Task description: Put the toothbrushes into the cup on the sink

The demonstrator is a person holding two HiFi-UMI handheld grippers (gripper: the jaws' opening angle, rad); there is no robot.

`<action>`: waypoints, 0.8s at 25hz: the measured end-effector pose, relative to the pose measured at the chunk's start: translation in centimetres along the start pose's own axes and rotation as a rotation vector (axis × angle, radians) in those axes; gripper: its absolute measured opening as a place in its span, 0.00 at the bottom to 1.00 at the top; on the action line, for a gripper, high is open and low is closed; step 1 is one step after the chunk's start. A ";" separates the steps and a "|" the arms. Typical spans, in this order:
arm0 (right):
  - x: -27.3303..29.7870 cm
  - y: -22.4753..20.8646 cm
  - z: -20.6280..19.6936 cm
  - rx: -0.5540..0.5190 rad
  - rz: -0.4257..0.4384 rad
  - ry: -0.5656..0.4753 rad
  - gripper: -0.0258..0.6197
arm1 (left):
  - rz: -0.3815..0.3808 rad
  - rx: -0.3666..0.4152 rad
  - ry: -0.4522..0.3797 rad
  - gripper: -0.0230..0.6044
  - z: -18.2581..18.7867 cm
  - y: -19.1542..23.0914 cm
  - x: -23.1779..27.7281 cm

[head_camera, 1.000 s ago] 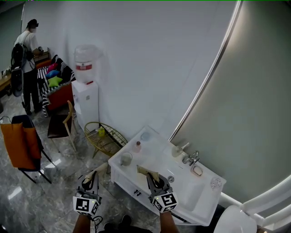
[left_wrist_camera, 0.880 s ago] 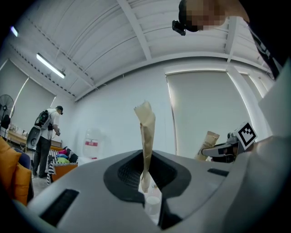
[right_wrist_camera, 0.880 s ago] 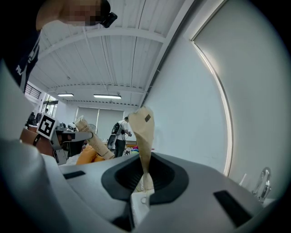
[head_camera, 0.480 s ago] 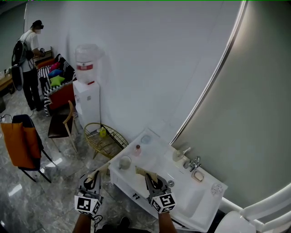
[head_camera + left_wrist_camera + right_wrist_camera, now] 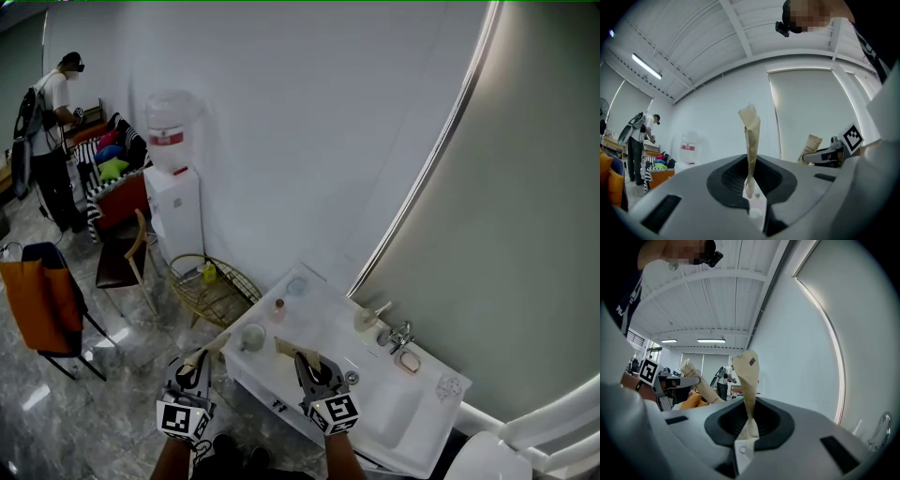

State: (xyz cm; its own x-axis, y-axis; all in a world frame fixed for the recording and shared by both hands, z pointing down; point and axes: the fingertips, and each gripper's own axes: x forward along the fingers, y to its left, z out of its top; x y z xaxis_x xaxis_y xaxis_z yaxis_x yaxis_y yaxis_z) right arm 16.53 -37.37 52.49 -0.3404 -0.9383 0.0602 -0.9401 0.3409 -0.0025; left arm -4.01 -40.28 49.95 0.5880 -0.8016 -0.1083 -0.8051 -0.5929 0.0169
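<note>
In the head view my left gripper (image 5: 193,371) is shut on a paper-wrapped toothbrush (image 5: 208,351), just off the left corner of the white sink counter (image 5: 314,314). My right gripper (image 5: 306,363) is shut on a second wrapped toothbrush (image 5: 287,348) above the counter's front edge. A pale cup (image 5: 251,337) stands on the counter's left end, between the two grippers. In the left gripper view the wrapper (image 5: 751,136) rises upright from the shut left gripper (image 5: 750,188). In the right gripper view the twisted wrapper (image 5: 747,380) stands up from the shut right gripper (image 5: 748,426).
On the counter stand a small pink bottle (image 5: 278,307), a round dish (image 5: 297,286), a faucet (image 5: 399,334) and a soap dish (image 5: 406,358). A wire basket (image 5: 216,284), a chair (image 5: 127,258) and a water dispenser (image 5: 172,192) stand left of the sink. A person (image 5: 45,136) is far off.
Both grippers have drifted a little toward the sink, still holding their wrapped toothbrushes. The far person has shifted left in the picture.
</note>
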 end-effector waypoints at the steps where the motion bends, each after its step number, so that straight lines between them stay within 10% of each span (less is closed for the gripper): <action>1: 0.3 -0.2 0.0 0.002 -0.008 0.001 0.11 | -0.007 -0.002 -0.001 0.11 -0.1 0.1 0.4; 20: 5.8 -0.2 -2.0 0.049 -0.018 0.026 0.11 | -0.064 -0.025 0.043 0.11 -4.4 3.2 4.7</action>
State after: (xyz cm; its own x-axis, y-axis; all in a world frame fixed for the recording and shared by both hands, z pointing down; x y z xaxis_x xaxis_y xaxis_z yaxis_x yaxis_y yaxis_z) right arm 14.79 -42.82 54.86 -0.3238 -0.9422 0.0864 -0.9459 0.3205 -0.0499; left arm -3.47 -46.27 53.91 0.6412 -0.7644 -0.0675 -0.7640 -0.6441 0.0363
